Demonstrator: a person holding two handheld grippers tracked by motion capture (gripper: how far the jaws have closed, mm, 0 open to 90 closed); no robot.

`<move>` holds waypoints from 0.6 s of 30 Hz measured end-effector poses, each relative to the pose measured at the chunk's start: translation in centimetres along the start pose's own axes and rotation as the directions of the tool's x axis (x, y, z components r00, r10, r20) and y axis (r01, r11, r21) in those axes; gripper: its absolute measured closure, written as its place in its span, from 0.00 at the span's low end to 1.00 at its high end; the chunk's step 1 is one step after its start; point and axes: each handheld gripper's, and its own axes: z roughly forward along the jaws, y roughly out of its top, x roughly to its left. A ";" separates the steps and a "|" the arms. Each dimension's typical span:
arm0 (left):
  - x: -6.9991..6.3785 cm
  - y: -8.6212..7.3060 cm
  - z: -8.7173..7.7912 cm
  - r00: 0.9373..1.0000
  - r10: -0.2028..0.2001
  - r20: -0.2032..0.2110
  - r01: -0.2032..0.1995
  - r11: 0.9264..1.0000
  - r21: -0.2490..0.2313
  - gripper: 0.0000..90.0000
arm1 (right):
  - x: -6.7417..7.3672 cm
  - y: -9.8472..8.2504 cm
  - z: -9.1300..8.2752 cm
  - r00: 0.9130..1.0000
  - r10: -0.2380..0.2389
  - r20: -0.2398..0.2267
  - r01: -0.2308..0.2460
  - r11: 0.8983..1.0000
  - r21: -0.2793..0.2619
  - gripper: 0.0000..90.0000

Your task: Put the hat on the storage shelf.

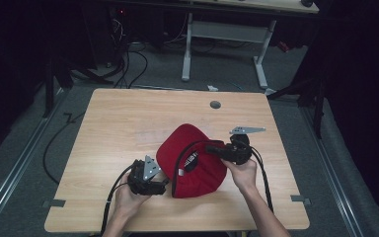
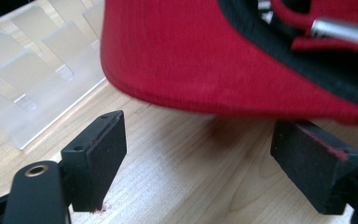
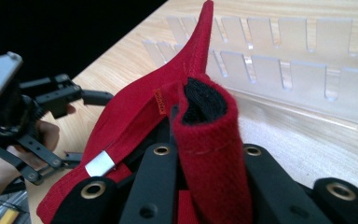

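Note:
A red cap (image 1: 192, 163) with a black inner band lies on the wooden table (image 1: 118, 118), toward its front middle. My right gripper (image 1: 211, 148) reaches over it from the right. In the right gripper view this gripper (image 3: 205, 156) is shut on a folded piece of the cap's rim (image 3: 205, 126). My left gripper (image 1: 166, 183) sits at the cap's left front edge. Its jaws (image 2: 205, 161) stand open on the table, with the cap's red edge (image 2: 200, 60) just above and beyond them, not between the pads.
A clear plastic slotted rack (image 3: 289, 70) lies on the table behind the cap; it is also visible as the rack (image 2: 28, 84) to the left of my left gripper. A round cable hole (image 1: 215, 104) sits near the table's far edge. A white-legged desk (image 1: 227, 34) stands beyond.

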 end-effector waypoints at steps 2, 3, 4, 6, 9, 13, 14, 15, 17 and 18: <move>0.0 0.0 0.0 1.000 0.015 -0.013 -0.015 1.000 -0.003 0.19 | 0.0 -0.1 0.3 1.000 -0.002 0.015 0.002 1.000 0.015 0.93; 0.0 0.0 -0.1 1.000 0.019 -0.014 -0.019 1.000 -0.002 0.19 | 0.0 -0.1 0.3 1.000 -0.004 0.019 0.003 1.000 0.019 0.93; 0.0 0.0 -0.1 1.000 0.024 -0.016 -0.024 1.000 -0.003 0.19 | 0.1 -0.1 0.4 1.000 -0.006 0.022 0.005 1.000 0.025 0.93; -0.1 -0.1 -0.1 0.999 0.041 -0.017 -0.041 0.999 -0.003 0.19 | 0.2 -0.2 0.5 0.999 -0.012 0.032 0.011 0.999 0.039 0.93; -0.3 -0.2 -0.1 0.999 0.052 -0.010 -0.052 0.999 -0.007 0.20 | 0.2 -0.2 0.6 0.999 -0.013 0.030 0.011 0.998 0.057 0.93; -0.6 -0.3 -0.1 0.996 0.087 -0.023 -0.087 0.996 -0.030 0.23 | 0.4 -0.3 1.1 0.999 -0.014 0.030 0.012 0.996 0.084 0.93; -0.5 -0.3 -0.2 0.995 0.094 -0.029 -0.095 0.995 -0.027 0.24 | 0.4 -0.3 1.1 1.000 -0.009 0.027 0.006 0.996 0.090 0.93; -0.4 -0.3 -0.2 0.995 0.097 -0.032 -0.098 0.995 -0.026 0.25 | 0.4 -0.4 1.2 1.000 -0.002 0.022 0.000 0.995 0.096 0.93; -0.3 -0.3 -0.1 0.993 0.107 -0.048 -0.109 0.994 -0.029 0.26 | 0.6 -0.4 1.3 1.000 -0.006 0.014 0.004 0.995 0.104 0.93; -0.3 -0.3 -0.1 0.992 0.111 -0.054 -0.113 0.993 -0.029 0.27 | 0.7 -0.4 1.4 1.000 -0.011 0.004 0.011 0.994 0.107 0.93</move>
